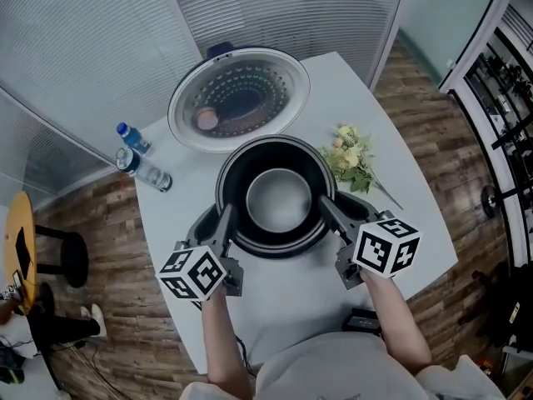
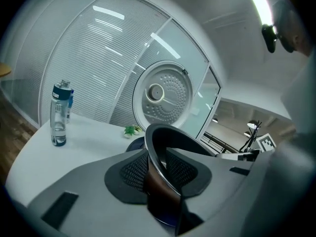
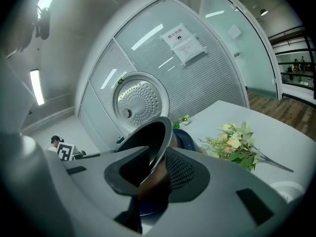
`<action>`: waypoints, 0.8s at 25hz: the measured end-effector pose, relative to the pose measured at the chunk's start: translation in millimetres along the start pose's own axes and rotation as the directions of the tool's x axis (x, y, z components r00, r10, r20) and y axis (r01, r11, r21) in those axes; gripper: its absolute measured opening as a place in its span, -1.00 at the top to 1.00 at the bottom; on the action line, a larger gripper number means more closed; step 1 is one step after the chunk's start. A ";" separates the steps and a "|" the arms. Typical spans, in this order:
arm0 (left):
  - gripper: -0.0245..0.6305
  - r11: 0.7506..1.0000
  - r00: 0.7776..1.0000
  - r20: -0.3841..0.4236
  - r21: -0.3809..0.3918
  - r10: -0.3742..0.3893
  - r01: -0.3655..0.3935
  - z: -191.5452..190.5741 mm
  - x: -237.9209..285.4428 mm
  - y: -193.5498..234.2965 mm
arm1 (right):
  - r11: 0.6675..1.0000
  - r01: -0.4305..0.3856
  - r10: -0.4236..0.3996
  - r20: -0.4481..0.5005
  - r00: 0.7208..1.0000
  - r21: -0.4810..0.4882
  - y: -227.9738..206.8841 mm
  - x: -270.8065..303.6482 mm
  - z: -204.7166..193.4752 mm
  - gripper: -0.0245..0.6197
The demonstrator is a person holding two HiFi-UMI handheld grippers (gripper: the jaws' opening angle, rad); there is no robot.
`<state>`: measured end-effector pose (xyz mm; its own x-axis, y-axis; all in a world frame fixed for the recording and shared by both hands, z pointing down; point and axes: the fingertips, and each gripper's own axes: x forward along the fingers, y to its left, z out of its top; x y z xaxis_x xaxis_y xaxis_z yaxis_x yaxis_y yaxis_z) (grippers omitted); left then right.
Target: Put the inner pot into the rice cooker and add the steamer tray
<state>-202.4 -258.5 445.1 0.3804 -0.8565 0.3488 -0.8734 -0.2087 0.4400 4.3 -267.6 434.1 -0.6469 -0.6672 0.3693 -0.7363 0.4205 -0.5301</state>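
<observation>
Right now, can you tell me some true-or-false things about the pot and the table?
The left gripper and right gripper both grip the inner pot by its rim. True.
The rice cooker lid is closed. False: it stands open behind the pot.
The flowers lie to the right of the pot. True.
The water bottles sit inside the pot. False: they are on the table, to the left.

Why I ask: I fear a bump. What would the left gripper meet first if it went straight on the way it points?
The inner pot: the left gripper is clamped on its rim, so going on would push that wall deeper between the jaws. Beyond it, probably the pot's far side.
</observation>
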 end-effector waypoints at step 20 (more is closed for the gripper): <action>0.49 0.957 0.974 -0.134 0.251 0.181 -0.143 -26.7 16.9 15.9 | 0.974 0.108 -0.134 -0.121 0.984 -0.201 -16.6 20.9 -21.7 0.49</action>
<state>-201.8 -263.7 480.0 0.2532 -0.8093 0.5301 -0.9670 -0.1958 0.1631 -1.3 -275.2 467.2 -0.5619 -0.6382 0.5263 -0.8264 0.4612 -0.3229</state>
